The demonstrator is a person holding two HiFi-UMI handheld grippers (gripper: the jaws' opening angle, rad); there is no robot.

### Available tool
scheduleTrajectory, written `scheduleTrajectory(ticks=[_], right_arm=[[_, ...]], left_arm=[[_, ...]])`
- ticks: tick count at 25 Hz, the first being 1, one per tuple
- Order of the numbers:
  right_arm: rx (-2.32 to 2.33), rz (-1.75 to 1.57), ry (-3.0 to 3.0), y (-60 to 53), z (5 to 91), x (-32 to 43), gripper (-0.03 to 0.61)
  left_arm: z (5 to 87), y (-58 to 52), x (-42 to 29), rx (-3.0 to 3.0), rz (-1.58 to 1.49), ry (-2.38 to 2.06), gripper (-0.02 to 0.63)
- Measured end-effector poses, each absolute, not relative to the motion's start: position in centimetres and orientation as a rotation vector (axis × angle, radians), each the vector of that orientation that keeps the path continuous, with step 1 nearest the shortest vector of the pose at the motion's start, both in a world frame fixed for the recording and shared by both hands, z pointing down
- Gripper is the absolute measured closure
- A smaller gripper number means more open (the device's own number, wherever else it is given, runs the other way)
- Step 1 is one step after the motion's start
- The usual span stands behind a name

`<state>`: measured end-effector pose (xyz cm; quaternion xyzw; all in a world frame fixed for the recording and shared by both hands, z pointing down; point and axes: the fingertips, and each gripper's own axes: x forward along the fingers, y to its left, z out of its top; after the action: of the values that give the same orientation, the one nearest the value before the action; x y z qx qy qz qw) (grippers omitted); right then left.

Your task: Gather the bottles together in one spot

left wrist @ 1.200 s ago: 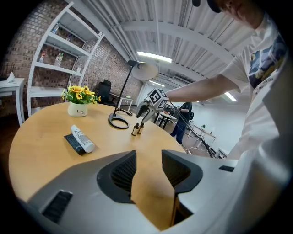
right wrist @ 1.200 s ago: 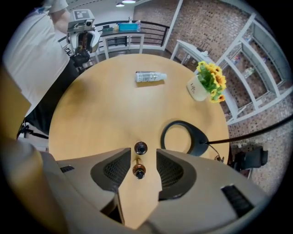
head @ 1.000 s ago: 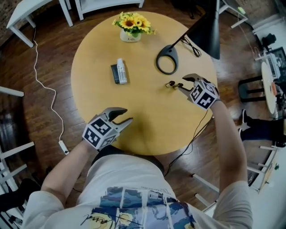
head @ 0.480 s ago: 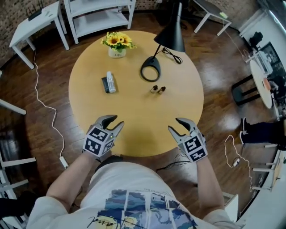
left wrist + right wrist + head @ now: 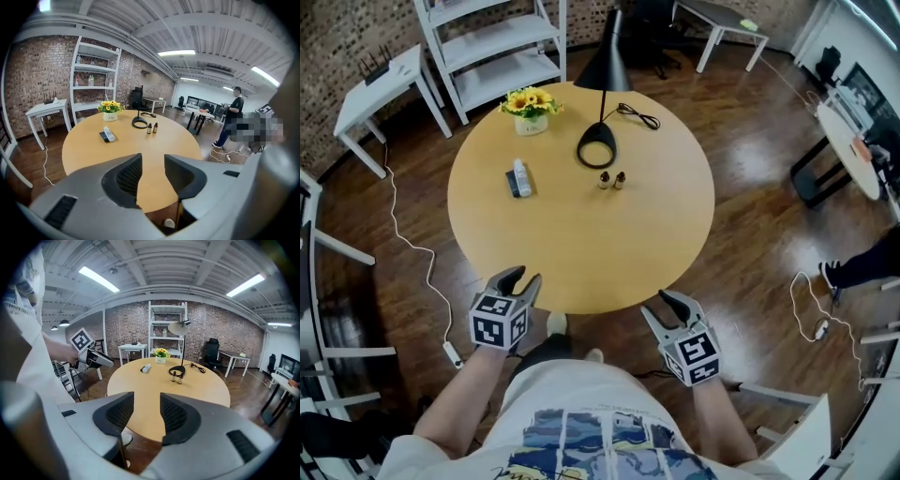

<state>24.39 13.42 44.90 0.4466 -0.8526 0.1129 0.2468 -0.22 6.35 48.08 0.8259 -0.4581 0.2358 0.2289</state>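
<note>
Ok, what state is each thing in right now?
Small brown bottles: both upright, side by side
White bottle: lying on its side
Desk lamp: standing
Sunflower pot: upright
Left tongs: apart, just been closing, empty
Right tongs: apart, empty

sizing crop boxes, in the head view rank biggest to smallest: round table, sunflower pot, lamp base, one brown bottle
1. round table
2-3. sunflower pot and lamp base look about alike, not ranked
4. brown bottle, smallest
</note>
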Motion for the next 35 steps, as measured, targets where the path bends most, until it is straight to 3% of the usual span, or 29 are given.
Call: scheduleTrajectory(ticks=[8,20,35], right_arm=[[1.201,0.320,-2.353,17.2,45.0,25.3,0.377],[1.178,0.347,-2.353,17.2,45.7,25.4,0.377],[1.243,0.393,-2.261,9.5,45.1,21.9,0.377]], left_arm=[[48.7,11.7,1.0,2.200,0.713,-1.240,0.463],[48.3,11.4,1.1,2.214,0.661,-1.255,0.453],[51.6,-5.5,-6.4,2.180,0.700,-1.296,0.439]])
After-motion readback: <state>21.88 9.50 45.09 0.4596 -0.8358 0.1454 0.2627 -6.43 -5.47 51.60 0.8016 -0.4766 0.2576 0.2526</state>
